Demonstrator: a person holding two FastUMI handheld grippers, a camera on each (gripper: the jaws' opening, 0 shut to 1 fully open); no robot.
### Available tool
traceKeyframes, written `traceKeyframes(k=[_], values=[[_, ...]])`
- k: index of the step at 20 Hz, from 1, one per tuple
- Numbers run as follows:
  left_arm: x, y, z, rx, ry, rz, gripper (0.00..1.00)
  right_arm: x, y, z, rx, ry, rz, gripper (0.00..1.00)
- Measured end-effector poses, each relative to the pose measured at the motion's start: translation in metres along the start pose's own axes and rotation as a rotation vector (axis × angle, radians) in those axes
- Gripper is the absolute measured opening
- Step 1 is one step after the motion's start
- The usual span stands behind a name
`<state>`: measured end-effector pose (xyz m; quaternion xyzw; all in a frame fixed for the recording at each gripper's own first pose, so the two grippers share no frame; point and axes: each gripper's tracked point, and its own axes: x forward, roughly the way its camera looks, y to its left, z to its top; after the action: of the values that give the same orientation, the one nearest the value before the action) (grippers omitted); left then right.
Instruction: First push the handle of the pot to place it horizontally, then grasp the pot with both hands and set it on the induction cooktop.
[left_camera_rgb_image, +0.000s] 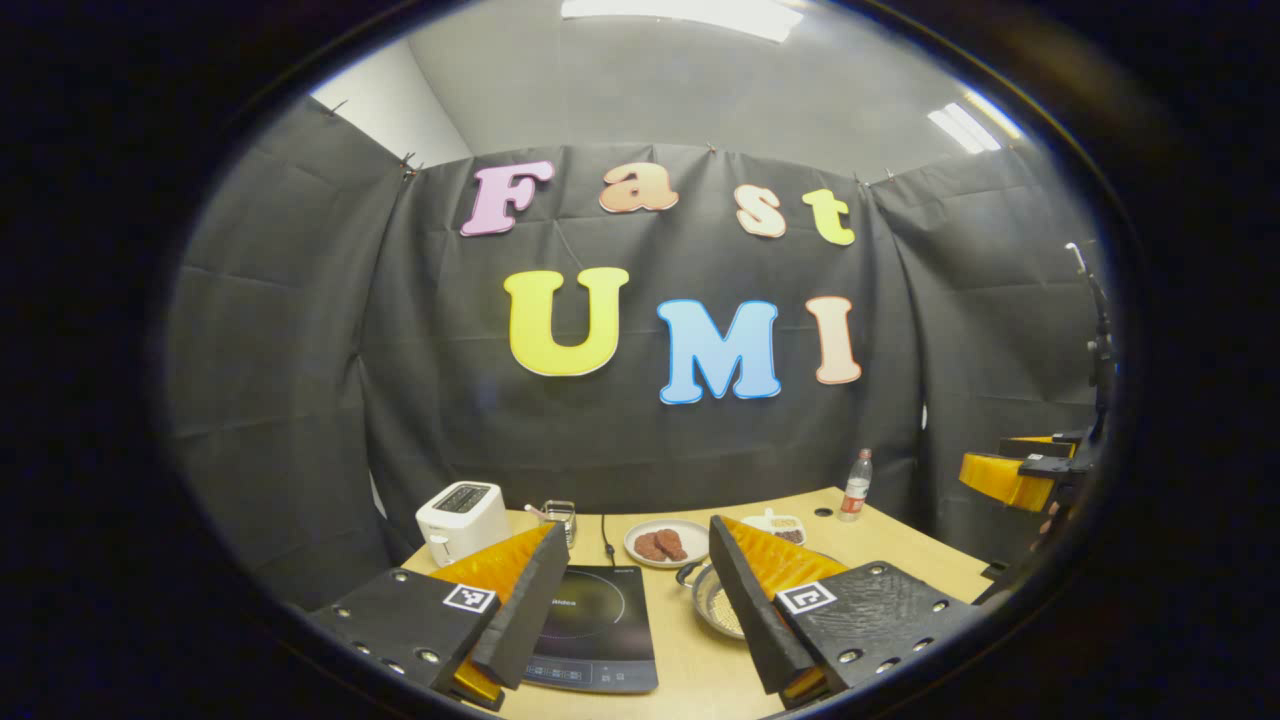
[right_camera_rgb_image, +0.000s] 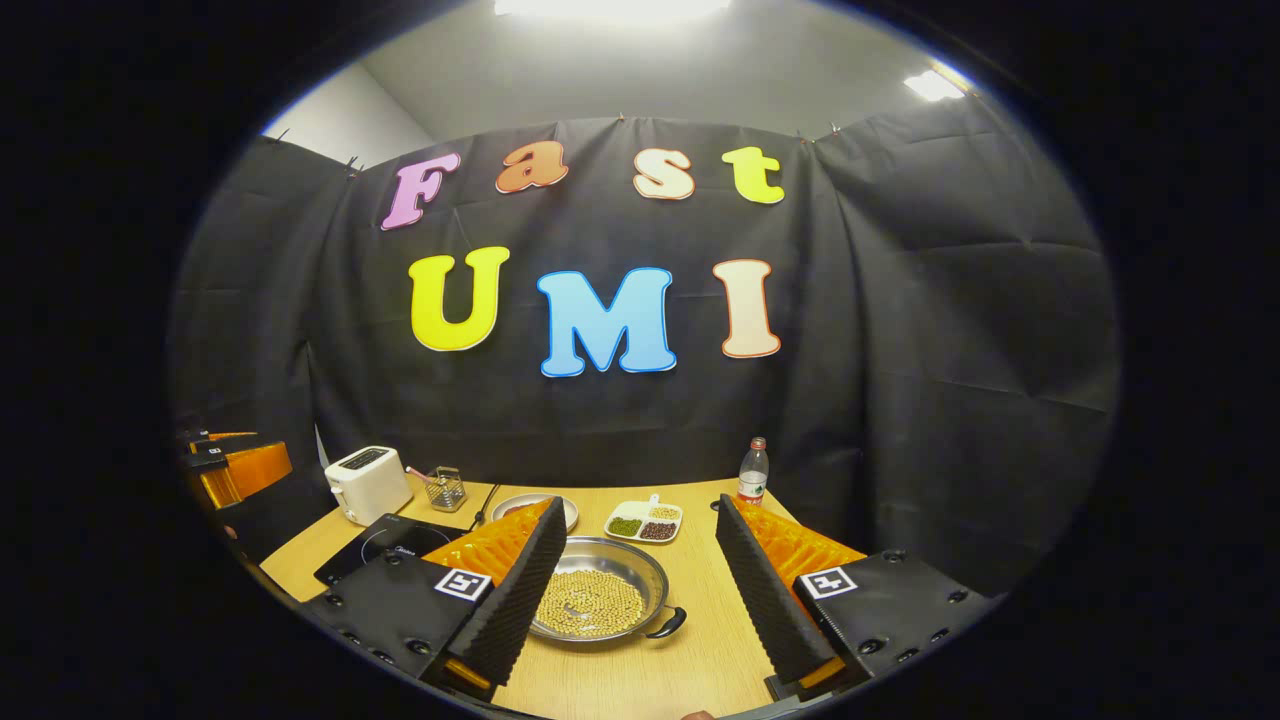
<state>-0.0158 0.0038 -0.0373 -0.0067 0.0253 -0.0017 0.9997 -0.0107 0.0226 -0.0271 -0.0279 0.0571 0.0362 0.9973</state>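
Meanwhile, both tools hung above the wooden table (right_camera_rgb_image: 700, 640) with nothing between their fingers: the left gripper (left_camera_rgb_image: 640, 610) stood spread wide over the induction cooktop (left_camera_rgb_image: 595, 625), and the right gripper (right_camera_rgb_image: 640, 590) gaped likewise. Just right of the cooktop sat the pot (right_camera_rgb_image: 600, 600), full of pale beans, its handle (right_camera_rgb_image: 668, 624) toward the near edge.

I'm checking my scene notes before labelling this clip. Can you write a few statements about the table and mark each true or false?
1. The pot holds small yellowish beans. True.
2. The pot sits on the cooktop. False: it rests on the table beside it.
3. The right gripper is shut on the pot. False: its fingers are wide apart.
4. A toaster stands at the table's far left. True.
5. A bottle stands near the back edge. True.
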Motion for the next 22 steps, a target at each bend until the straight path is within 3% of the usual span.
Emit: traceKeyframes(k=[1,4,5,7,9,10,12,15,22], values=[[-0.001,0.003,-0.001,-0.006,0.001,0.004,0.84,0.001,0.003,-0.001,0.001,0.011,0.013,0.96],[-0.001,0.015,-0.007,-0.032,0.008,0.020,0.84,0.007,0.011,-0.003,0.004,0.035,0.032,0.75],[0.000,0.019,-0.008,-0.040,0.009,0.026,0.88,0.008,0.016,-0.004,-0.002,0.045,0.043,0.72],[0.002,0.027,-0.009,-0.045,0.009,0.039,0.84,0.013,0.022,-0.007,-0.020,0.068,0.066,0.52],[0.003,0.031,-0.011,-0.052,0.008,0.049,0.84,0.018,0.029,-0.014,-0.028,0.122,0.098,0.42],[0.002,0.032,-0.013,-0.059,0.007,0.053,0.84,0.024,0.031,-0.023,-0.023,0.149,0.106,0.26],[0.000,0.033,-0.017,-0.076,0.010,0.056,0.88,0.022,0.029,-0.038,-0.047,0.206,0.112,0.05],[0.001,0.033,-0.026,-0.099,0.034,0.057,0.86,0.021,0.048,-0.064,-0.044,0.325,0.198,0.00],[0.014,0.022,-0.040,-0.063,0.107,0.078,0.84,0.036,0.051,-0.117,-0.044,0.539,0.314,0.02]])
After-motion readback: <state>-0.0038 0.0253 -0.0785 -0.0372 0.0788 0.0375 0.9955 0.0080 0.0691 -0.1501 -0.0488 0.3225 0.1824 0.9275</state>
